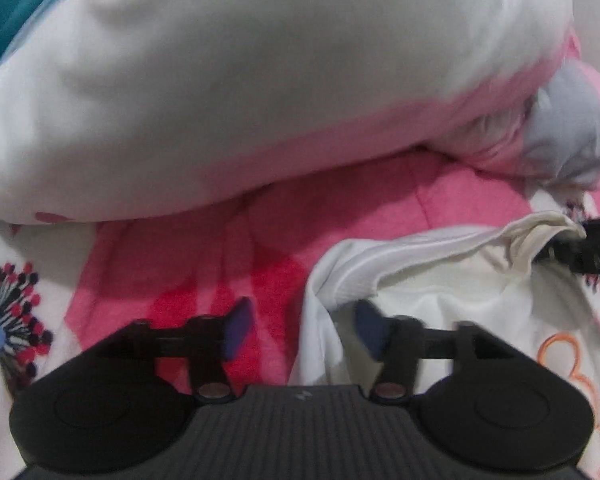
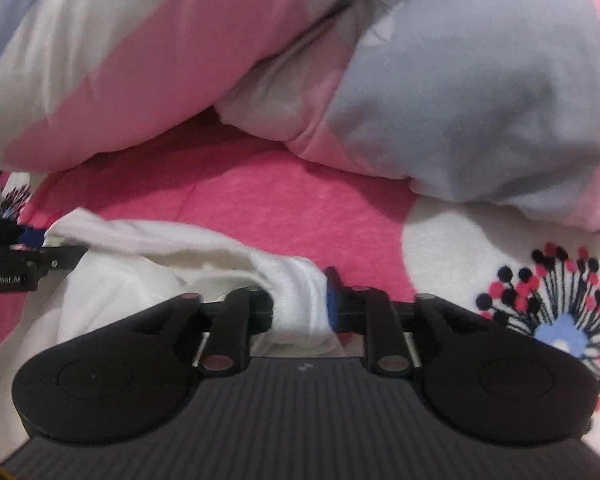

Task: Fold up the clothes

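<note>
A white garment (image 1: 440,280) with an orange outline print lies crumpled on a pink flowered bedspread (image 1: 228,248). My left gripper (image 1: 300,326) is open, its blue pads either side of a fold of the white cloth, not closed on it. My right gripper (image 2: 300,300) is shut on a thick bunched edge of the same white garment (image 2: 204,256). The right gripper's tip shows at the right edge of the left wrist view (image 1: 596,256), at the garment's far corner. The left gripper shows at the left edge of the right wrist view (image 2: 16,260).
A bulky pillow or duvet (image 1: 240,92) in white, pink and grey lies just behind the garment and fills the top of both views (image 2: 380,80). The bedspread (image 2: 480,248) has white patches with dotted flower prints. Teal fabric (image 1: 8,8) shows at top left.
</note>
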### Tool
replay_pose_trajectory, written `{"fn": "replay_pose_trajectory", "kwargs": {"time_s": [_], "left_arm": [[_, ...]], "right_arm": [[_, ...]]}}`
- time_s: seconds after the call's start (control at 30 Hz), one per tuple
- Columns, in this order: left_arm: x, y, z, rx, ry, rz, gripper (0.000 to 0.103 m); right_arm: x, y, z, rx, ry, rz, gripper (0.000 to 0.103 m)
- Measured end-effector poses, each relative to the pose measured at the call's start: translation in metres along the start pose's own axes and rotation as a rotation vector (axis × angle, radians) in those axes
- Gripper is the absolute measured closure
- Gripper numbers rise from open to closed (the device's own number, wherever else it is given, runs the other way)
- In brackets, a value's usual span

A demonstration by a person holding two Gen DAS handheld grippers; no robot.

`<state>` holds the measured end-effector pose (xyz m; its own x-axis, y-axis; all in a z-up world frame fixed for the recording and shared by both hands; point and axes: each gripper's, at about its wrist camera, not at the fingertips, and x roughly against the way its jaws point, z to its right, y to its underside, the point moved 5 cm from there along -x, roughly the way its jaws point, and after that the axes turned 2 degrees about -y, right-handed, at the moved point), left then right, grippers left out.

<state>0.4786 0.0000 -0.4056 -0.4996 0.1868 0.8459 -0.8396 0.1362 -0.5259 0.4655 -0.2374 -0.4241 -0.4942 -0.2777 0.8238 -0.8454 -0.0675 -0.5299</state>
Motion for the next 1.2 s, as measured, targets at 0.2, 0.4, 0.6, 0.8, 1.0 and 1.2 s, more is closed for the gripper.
{"fn": "replay_pose_trajectory", "kwargs": {"time_s": [0.2, 0.4, 0.6, 0.8, 1.0, 1.2], "left_arm": [[0.032, -0.001, -0.024, 0.188, 0.093, 0.032, 0.023], [0.094, 0.016, -0.046, 0.304, 0.079, 0.112, 0.023], [0.208, 0.063, -0.061, 0.372, 0.058, 0.161, 0.023], [0.310, 0.143, -0.082, 0.429, -0.064, 0.103, 0.023], [0.374, 0.231, -0.093, 0.501, -0.164, 0.024, 0.023], [0.331, 0.302, -0.046, 0.504, -0.042, -0.162, 0.026]], "right_arm": [[0.039, 0.010, 0.010, -0.029, 0.014, 0.014, 0.021], [0.098, 0.015, 0.014, -0.189, -0.038, 0.151, 0.021], [0.181, 0.030, -0.031, -0.231, -0.271, 0.230, 0.021], [0.216, 0.079, -0.097, -0.226, -0.489, 0.062, 0.021], [0.205, 0.140, -0.159, -0.258, -0.578, -0.175, 0.022], [0.177, 0.176, -0.202, -0.230, -0.513, -0.294, 0.031]]}}
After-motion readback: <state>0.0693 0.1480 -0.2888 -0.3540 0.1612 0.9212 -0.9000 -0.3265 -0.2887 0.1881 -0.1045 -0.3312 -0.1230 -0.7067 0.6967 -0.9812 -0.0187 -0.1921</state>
